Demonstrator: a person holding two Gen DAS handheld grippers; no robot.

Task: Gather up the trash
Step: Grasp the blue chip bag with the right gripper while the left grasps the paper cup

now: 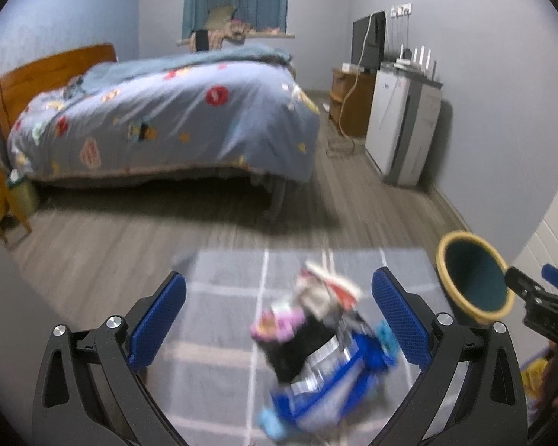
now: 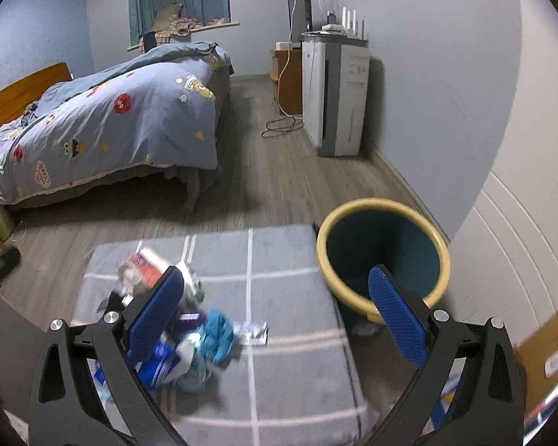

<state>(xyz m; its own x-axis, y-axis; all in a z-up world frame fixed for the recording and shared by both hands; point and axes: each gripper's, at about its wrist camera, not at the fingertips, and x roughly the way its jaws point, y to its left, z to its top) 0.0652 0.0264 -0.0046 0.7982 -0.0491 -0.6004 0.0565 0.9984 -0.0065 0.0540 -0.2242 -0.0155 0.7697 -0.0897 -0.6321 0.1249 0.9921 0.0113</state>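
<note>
while both tools hang spread and empty above the floor, nothing looks gathered yet. the left gripper (image 1: 279, 316) has its blue pads wide apart, hovering over the heap of trash (image 1: 316, 349): a blurred jumble of blue, pink and silvery wrappers and a black scrap, lying on the grey checked rug (image 1: 223, 297). the right gripper (image 2: 277, 316) is likewise splayed and carrying nothing, its left pad in front of the same heap (image 2: 189, 334) and its right pad in front of the bin (image 2: 383, 256). that bin, yellow-rimmed with a dark teal inside, stands on the wood floor just beside the rug's right edge; as far as its inside shows, it appears empty, though the bottom is partly hidden. a loose silvery wrapper (image 2: 253, 332) lies a little apart from the heap, toward the bin. so the job seems to be at its very beginning: every piece is left to be picked up and dropped in. beyond, a bed (image 1: 167, 119) with a patterned blue cover fills the room.
</note>
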